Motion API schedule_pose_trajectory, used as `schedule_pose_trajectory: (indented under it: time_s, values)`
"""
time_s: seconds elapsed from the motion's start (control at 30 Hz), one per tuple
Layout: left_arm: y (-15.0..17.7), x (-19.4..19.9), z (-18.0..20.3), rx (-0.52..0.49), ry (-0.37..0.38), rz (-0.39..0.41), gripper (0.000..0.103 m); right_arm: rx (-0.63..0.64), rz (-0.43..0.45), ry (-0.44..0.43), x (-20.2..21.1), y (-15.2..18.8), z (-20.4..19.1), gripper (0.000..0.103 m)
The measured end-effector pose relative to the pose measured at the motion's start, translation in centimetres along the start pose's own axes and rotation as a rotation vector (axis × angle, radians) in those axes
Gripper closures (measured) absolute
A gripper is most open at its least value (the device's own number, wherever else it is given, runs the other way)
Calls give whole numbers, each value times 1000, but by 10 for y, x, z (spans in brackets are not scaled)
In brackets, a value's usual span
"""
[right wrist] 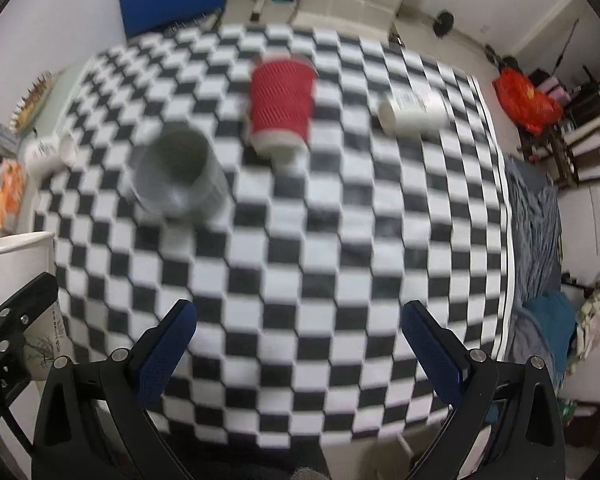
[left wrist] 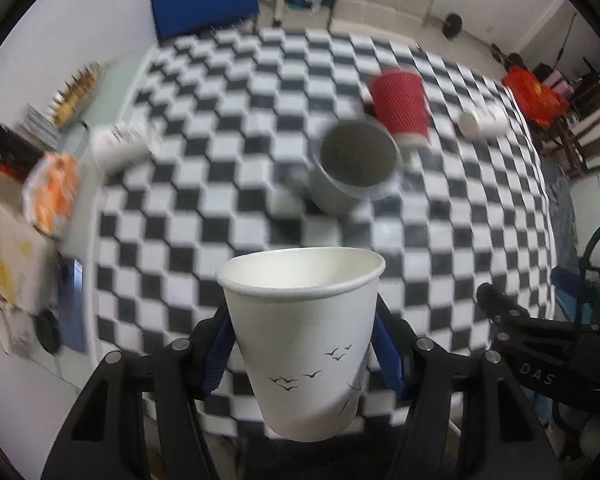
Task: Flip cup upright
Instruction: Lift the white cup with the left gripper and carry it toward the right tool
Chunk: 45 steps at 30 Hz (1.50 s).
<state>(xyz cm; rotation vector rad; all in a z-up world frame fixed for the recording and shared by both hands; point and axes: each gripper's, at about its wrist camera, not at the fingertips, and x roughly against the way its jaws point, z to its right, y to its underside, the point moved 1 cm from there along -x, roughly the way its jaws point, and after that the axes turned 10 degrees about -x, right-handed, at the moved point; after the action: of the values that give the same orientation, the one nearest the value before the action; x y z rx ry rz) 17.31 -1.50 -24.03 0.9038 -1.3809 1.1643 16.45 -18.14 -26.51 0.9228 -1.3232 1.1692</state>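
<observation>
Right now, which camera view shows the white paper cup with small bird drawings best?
The left wrist view: the white paper cup with bird drawings fills the centre, mouth up, gripped by the left gripper. The right wrist view shows only part of its rim and wall at the left edge.

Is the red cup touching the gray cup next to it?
Apart. In the right wrist view, checkered tablecloth shows between the red cup and the gray cup. The left wrist view makes them overlap, but that is only the angle.
</observation>
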Motion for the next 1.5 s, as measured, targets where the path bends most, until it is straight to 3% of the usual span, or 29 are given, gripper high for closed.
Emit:
schedule_pose_trajectory:
  time_s: [0.2, 0.37, 0.67, 1.1, 1.2, 1.5]
  values:
    - [16, -46, 56, -18, 70, -80, 44, -61, -100, 39, -50, 45, 61, 0]
    - [9, -87, 103, -40, 130, -129, 44, -148, -163, 60, -86, 69, 109, 0]
    - [-10, -142, 162, -71, 160, -169, 44, -237, -200, 105, -127, 70, 157, 0]
    - [-20, -159, 166, -42, 152, -187, 38, -292, -193, 90, -134, 55, 180, 0]
    - [-19, -159, 167, -52, 140, -192, 24, -299, -188, 82, -131, 53, 179, 0]
    - [-17, -143, 161, -21, 145, -139, 22, -318, -181, 15, -122, 49, 183, 0]
